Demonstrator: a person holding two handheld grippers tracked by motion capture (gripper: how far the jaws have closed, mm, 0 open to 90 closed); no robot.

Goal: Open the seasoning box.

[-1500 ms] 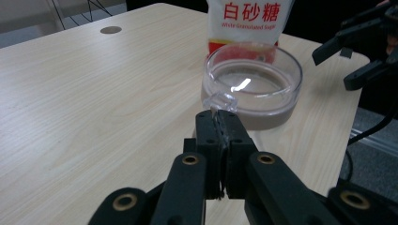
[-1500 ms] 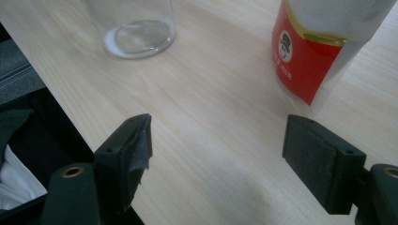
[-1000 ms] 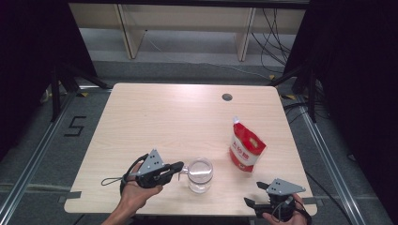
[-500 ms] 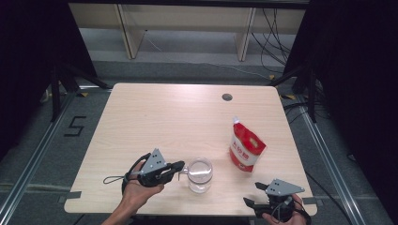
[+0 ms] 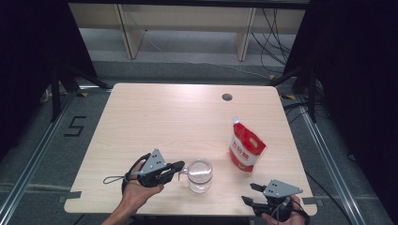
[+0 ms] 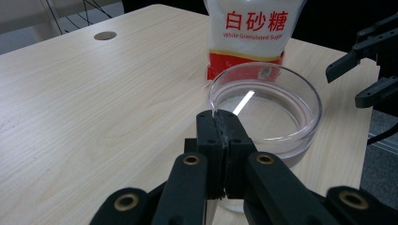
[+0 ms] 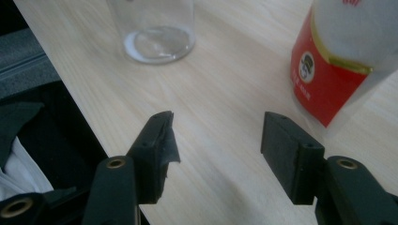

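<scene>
At the near edge of the desk [image 5: 141, 122], a clear glass cup [image 5: 199, 175] is held by its rim in the left tongs [image 5: 179, 167], whose jaws are pinched tight on the near wall of the glass, as is seen in the left gripper view, where the rim [image 6: 220, 112] is caught between the two black pads. The right tongs [image 5: 249, 193] are poised at the desk's near right corner, apart and empty, their jaws having just been drawn partly together with nothing between them. Just beyond, a red-and-white pouch of white granulated sugar [image 5: 246, 146] is stood upright, near the cup but not touching it. The cup appears to be steadied for filling; the next move is judged to call for the right tongs to be brought onto the pouch for a firm hold before tipping.
</scene>
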